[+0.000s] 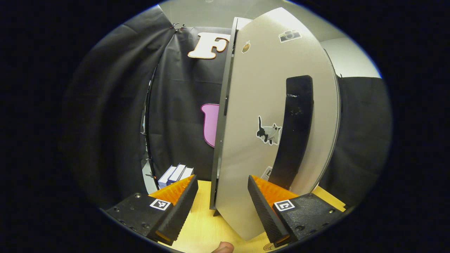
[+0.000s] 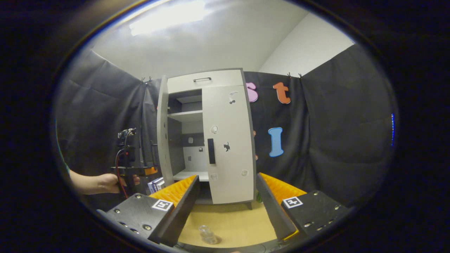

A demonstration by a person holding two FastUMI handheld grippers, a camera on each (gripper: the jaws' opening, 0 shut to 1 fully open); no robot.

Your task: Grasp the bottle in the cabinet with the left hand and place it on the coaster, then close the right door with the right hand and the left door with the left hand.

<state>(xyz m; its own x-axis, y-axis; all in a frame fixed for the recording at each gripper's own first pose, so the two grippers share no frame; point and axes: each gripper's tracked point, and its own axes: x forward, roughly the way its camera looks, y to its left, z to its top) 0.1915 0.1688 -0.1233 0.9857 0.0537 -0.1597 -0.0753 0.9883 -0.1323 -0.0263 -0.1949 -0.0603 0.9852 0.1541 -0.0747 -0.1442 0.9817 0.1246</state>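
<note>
We see bottle (image 2: 209,234) already standing on tabletop (image 2: 232,221), right door (image 2: 228,140) shut; coaster not discernible. Left door (image 1: 267,133) ajar, in front of left hand-held gripper (image 1: 222,203), jaws wide, empty. Right hand-held gripper (image 2: 225,207) also wide, empty. We judge last step: push left door closed
</note>
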